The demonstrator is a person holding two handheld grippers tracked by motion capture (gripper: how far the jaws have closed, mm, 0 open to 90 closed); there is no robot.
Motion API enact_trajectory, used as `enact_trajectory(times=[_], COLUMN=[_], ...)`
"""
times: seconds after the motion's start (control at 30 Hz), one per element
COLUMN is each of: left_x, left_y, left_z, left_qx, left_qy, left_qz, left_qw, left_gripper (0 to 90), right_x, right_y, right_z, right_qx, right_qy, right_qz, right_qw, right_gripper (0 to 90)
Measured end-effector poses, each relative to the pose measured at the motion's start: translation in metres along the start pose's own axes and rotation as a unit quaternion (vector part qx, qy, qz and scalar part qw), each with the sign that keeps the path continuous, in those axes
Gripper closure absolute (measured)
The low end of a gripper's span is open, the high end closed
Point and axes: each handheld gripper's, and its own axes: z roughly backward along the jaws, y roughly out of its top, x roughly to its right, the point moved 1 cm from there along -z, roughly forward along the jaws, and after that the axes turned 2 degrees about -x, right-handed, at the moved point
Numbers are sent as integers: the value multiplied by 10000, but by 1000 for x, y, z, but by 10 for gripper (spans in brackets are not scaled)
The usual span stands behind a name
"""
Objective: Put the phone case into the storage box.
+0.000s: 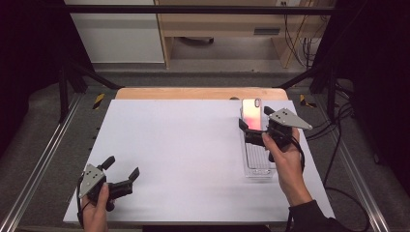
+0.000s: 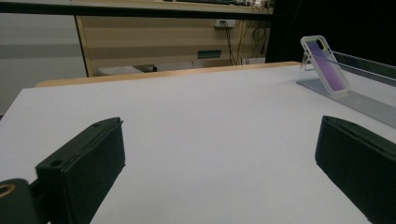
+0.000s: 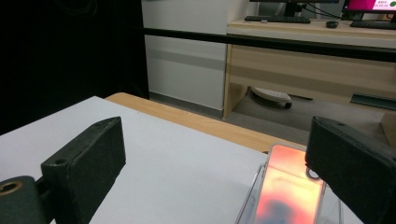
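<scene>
A phone case (image 1: pixel 252 115), clear-edged with a pink-orange sheen on its face, is seen propped at a slant on a clear stand (image 1: pixel 257 159) at the far right of the table (image 1: pixel 183 145); its camera cut-out sits at the upper end. In the left gripper view the same case (image 2: pixel 325 65) is shown leaning back against the stand's upright, with a violet tint, and the stand's flat base (image 2: pixel 359 101) is seen running along the white surface toward the near edge. The right tongs (image 1: pixel 255 131) are held just beside the case, over the stand, with the jaws spread wide and nothing gripped between them. In the right gripper view the case (image 3: pixel 287 191) is seen low between the jaws, close to the right-hand one, whose edge overlaps the case's upper corner; whether they touch cannot be told. The left tongs (image 1: pixel 123 169) are held well apart from the case, over the near left corner of the table, likewise spread wide and holding nothing. A strip of bare wood (image 1: pixel 193 93) is visible along the table's far edge beyond the white sheet.
</scene>
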Motion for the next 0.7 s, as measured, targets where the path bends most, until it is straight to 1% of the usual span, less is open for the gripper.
enact_trajectory(times=[0.07,0.2,0.23,0.27,0.37,0.4,0.47,0.7], left_x=[-1,-4,-5,-6,-8,-8,-9,-12], left_y=[0,0,0,1,1,1,1,1], left_z=[0,3,3,4,5,4,6,7], left_qx=[5,44,54,74,90,95,104,110], left_qy=[-9,58,41,81,102,81,133,169], left_qz=[20,23,58,48,62,90,46,64], left_qw=[10000,10000,10000,9999,9999,9999,9998,9998], left_gripper=[12,11,11,11,11,11,10,10], right_x=[1,1,1,1,2,3,4,10], right_y=[-2,-5,-5,-6,-6,-7,-7,-10], right_z=[3,7,8,9,13,15,17,26], right_qx=[25,43,48,59,97,107,107,105], right_qy=[-3,66,76,81,96,100,109,88], right_qz=[27,81,86,85,70,49,20,-52], right_qw=[10000,9999,9999,9999,9999,9999,9999,9999], right_gripper=[51,42,41,39,37,34,34,32])
